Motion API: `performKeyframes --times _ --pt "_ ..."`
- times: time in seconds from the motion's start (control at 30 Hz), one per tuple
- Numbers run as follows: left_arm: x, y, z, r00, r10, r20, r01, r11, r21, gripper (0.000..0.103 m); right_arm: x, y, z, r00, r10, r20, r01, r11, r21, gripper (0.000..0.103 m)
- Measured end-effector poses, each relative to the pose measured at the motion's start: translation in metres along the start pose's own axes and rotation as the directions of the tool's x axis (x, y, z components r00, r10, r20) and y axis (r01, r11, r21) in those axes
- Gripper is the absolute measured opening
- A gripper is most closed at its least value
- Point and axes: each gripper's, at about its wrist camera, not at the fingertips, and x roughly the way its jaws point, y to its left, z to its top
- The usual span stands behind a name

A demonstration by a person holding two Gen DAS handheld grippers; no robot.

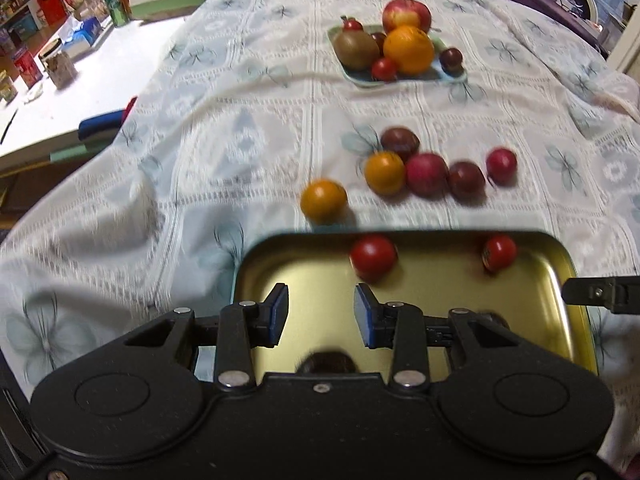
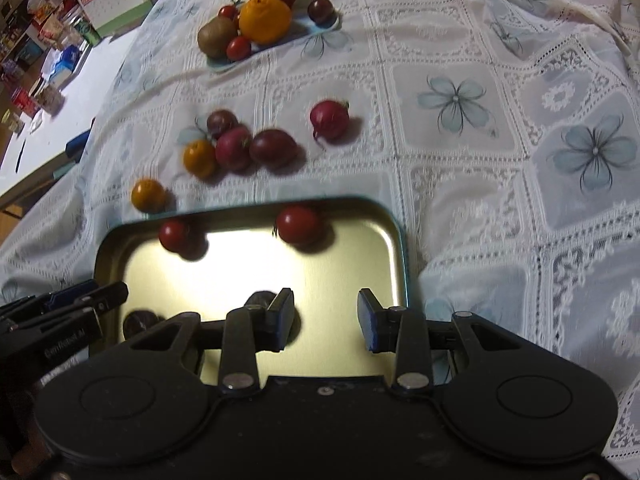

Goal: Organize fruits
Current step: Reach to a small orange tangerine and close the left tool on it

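A gold metal tray (image 1: 560, 320) (image 2: 384, 272) lies on the lace tablecloth right below both grippers. It holds two red cherry tomatoes (image 1: 373, 255) (image 1: 499, 253) (image 2: 298, 224) (image 2: 175, 235) near its far rim and dark fruits partly hidden behind the fingers. My left gripper (image 1: 321, 314) is open and empty over the tray. My right gripper (image 2: 325, 319) is open and empty over it too. Beyond the tray lie loose small fruits: an orange one (image 1: 323, 199) (image 2: 148, 195) and a cluster of orange, red and dark ones (image 1: 426, 173) (image 2: 234, 148).
A pale green plate (image 1: 452, 74) (image 2: 320, 28) at the far side holds an apple, an orange, a kiwi and small tomatoes. A white table (image 1: 92, 92) with boxes, a can and a calendar stands at the left. The cloth is wrinkled at the left.
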Motion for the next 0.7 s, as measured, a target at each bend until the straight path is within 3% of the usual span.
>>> performKeyframes --times 0.4,0.7 --pt "0.048 -0.007 0.058 1.0 0.005 -0.029 -0.006 1.0 -0.004 0.045 0.01 0.007 0.043 1.0 0.011 0.028 -0.013 0.999 0.043 0.037" --pt "0.075 -0.013 0.065 0.997 0.061 -0.043 -0.06 0.998 0.035 0.049 0.019 0.009 0.057 1.0 0.021 0.017 -0.022 0.998 0.06 0.037"
